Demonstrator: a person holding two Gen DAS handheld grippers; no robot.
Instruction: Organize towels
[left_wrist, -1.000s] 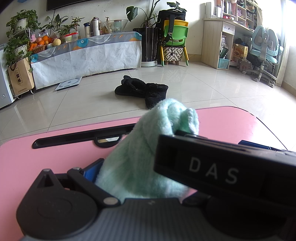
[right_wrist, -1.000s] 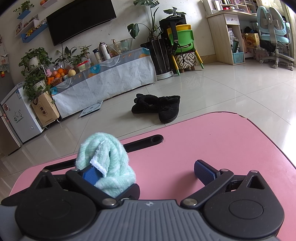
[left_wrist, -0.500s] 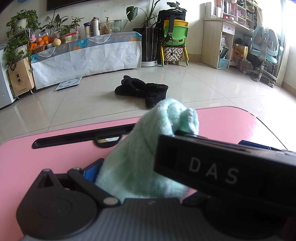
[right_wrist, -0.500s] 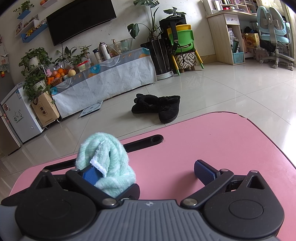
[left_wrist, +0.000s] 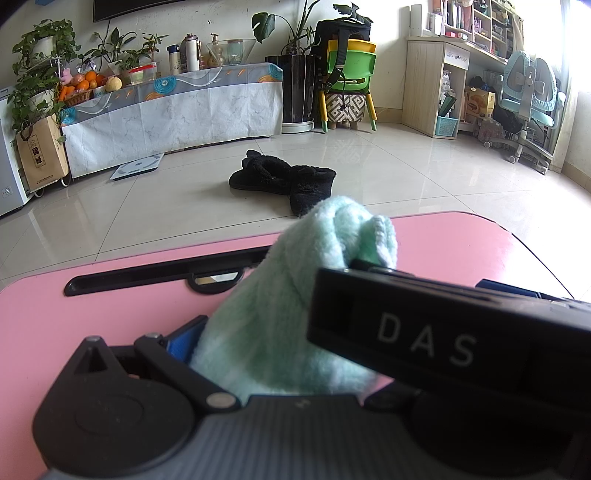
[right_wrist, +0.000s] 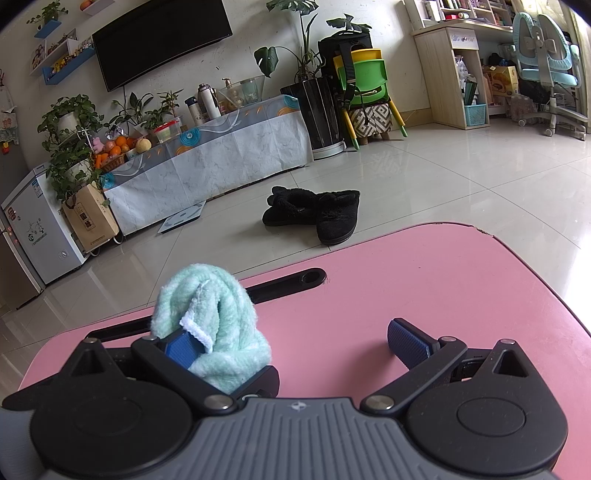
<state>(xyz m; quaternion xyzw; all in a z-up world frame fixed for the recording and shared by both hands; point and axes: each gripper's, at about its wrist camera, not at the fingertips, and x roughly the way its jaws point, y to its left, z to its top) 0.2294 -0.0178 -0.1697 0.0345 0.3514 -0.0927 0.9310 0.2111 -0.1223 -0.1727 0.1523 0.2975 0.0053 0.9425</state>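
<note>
Mint towel (right_wrist: 218, 332) beside right tongs' (right_wrist: 295, 339) left finger | pink table (right_wrist: 461, 295) right half bare

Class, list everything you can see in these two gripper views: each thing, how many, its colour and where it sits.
towel: one, mint green, bunched on the table against the right gripper's left finger
table: one, pink, nearest
slippers: one pair, black, on the tiled floor beyond the table
television: one, black, on the wall
covered bench: one, white and blue cloth, under the television
oranges: several, orange, left end of the bench
plastic chairs: stacked, green and yellow, right of the bench
desk chair: one, teal, far right
right gripper: black, blue pads, open
left gripper: black, partly hidden, open
</note>
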